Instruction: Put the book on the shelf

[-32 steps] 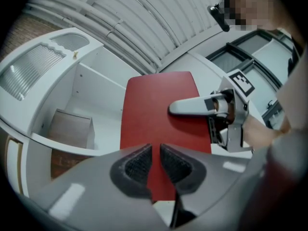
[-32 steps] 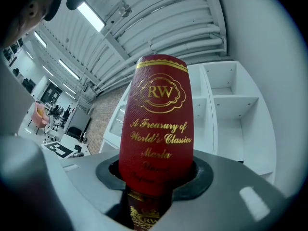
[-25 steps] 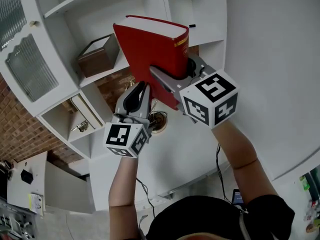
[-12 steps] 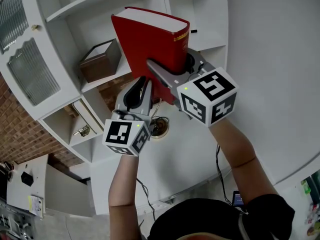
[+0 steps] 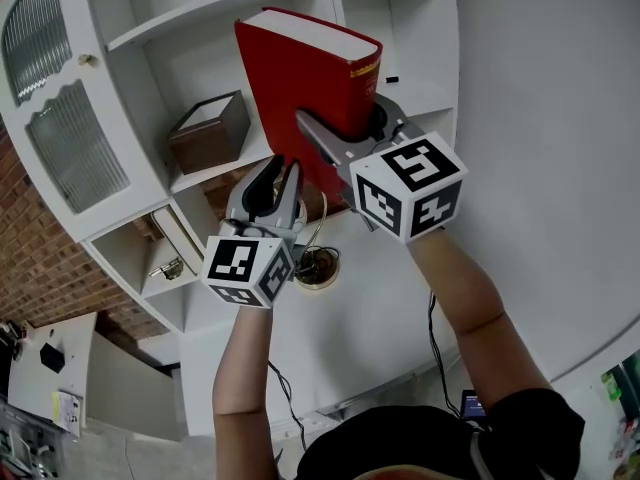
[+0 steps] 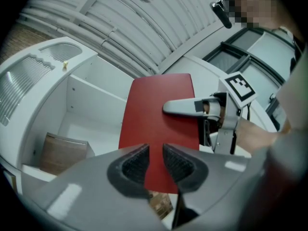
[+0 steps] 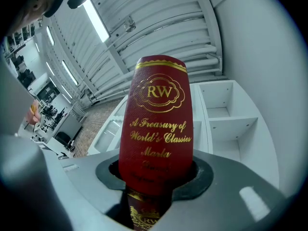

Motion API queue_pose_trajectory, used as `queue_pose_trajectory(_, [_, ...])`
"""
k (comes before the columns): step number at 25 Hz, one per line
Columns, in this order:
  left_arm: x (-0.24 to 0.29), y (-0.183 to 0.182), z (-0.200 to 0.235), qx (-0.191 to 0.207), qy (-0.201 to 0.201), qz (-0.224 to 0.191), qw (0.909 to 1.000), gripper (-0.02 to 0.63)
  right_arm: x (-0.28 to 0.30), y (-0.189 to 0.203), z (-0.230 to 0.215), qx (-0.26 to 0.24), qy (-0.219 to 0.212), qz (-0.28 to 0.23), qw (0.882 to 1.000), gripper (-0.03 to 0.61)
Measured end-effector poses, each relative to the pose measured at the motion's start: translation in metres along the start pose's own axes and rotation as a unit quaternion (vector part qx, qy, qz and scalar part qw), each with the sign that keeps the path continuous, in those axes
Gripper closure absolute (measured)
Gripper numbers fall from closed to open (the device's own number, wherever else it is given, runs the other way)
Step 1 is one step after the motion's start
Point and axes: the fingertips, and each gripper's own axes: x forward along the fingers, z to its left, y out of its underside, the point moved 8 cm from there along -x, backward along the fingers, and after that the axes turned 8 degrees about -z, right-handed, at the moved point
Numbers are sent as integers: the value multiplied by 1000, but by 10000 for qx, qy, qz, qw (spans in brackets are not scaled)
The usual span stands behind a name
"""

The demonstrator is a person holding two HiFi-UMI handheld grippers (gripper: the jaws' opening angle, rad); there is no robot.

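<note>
Head view, left to right: the brown box (image 5: 208, 133) is sitting on the white shelf (image 5: 228, 171). The left claw (image 5: 281, 168) is hovering by the red book (image 5: 300, 78), its jaws having just been opening to a narrow gap and pinching nothing. The right claw (image 5: 345, 120) is clamping the book's lower end, holding it before the shelves. Everything is riding higher than a second ago, and with one claw carrying, that tall book is likely risking a tip or slip.

A: Any readable text?
B: Only on red book (image 7: 156, 129), spine, gold print: "RW" in a crest near top edge, then "A Treasury of World's Classics", then "Marla".
A: Below that?
B: One more gold line, too dark to read.
</note>
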Motion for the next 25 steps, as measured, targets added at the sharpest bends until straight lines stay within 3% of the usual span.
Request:
queue_pose_trajectory(18, [17, -8, 10, 176, -81, 108, 9998, 480, 36, 5, -19, -9, 201, 227, 9995, 367])
queue_pose_trajectory(25, [24, -6, 24, 213, -209, 139, 9995, 499, 58, 14, -24, 37, 222, 475, 9986, 365])
